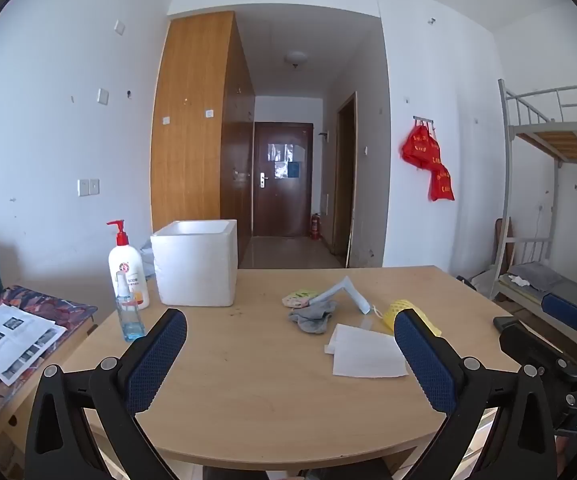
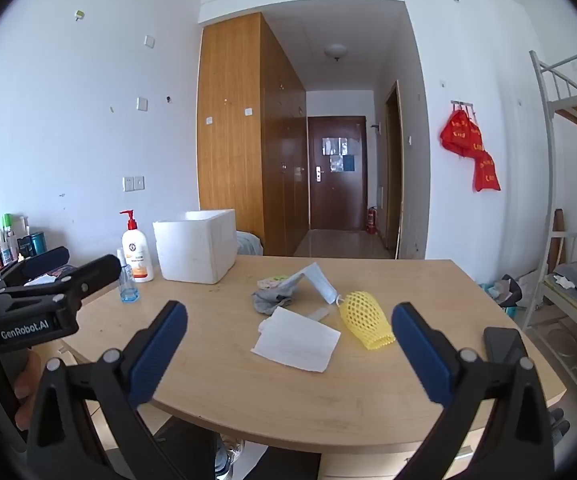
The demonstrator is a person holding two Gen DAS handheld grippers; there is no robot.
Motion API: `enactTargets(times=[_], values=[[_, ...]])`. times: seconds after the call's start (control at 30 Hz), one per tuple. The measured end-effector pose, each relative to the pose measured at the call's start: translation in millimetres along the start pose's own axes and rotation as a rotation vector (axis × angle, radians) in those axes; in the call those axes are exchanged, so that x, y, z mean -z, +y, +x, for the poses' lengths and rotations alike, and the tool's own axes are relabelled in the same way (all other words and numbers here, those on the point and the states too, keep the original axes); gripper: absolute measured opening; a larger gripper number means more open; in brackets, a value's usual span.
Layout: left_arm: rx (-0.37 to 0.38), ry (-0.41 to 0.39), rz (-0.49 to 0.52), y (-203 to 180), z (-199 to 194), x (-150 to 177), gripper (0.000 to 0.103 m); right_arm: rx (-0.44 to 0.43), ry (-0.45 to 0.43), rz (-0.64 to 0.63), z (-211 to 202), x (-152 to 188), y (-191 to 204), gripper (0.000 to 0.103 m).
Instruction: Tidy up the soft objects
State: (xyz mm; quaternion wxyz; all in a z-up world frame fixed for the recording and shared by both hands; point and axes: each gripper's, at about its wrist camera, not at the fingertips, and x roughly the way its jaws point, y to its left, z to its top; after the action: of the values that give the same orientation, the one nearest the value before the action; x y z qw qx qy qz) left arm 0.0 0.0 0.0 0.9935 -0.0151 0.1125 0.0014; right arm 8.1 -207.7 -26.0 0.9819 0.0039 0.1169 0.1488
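Soft objects lie on the wooden table (image 1: 248,380): a white tissue (image 1: 368,350) (image 2: 298,340), a grey sock (image 1: 314,316) (image 2: 272,300), a yellow foam net (image 1: 402,316) (image 2: 364,320), a face mask (image 1: 348,294) (image 2: 318,282) and a small patterned cloth (image 1: 298,299) (image 2: 274,281). A white foam box (image 1: 196,264) (image 2: 196,250) stands at the back left. My left gripper (image 1: 290,336) is open and empty above the near table. My right gripper (image 2: 288,332) is open and empty, the tissue between its fingers in view.
A lotion pump bottle (image 1: 128,268) (image 2: 138,252) and a small blue spray bottle (image 1: 128,312) (image 2: 127,282) stand left of the box. A dark phone (image 2: 504,344) lies at the table's right edge. A side table with papers (image 1: 12,336) is left, a bunk bed (image 1: 548,200) right.
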Motion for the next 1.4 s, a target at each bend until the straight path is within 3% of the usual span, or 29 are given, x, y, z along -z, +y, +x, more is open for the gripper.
enactTargets(times=[1.4], values=[[0.007,-0.020,0.005,-0.5,-1.9,-0.3,0.103,0.003,-0.004,-0.005,-0.4,0.8,1.2,0.103]])
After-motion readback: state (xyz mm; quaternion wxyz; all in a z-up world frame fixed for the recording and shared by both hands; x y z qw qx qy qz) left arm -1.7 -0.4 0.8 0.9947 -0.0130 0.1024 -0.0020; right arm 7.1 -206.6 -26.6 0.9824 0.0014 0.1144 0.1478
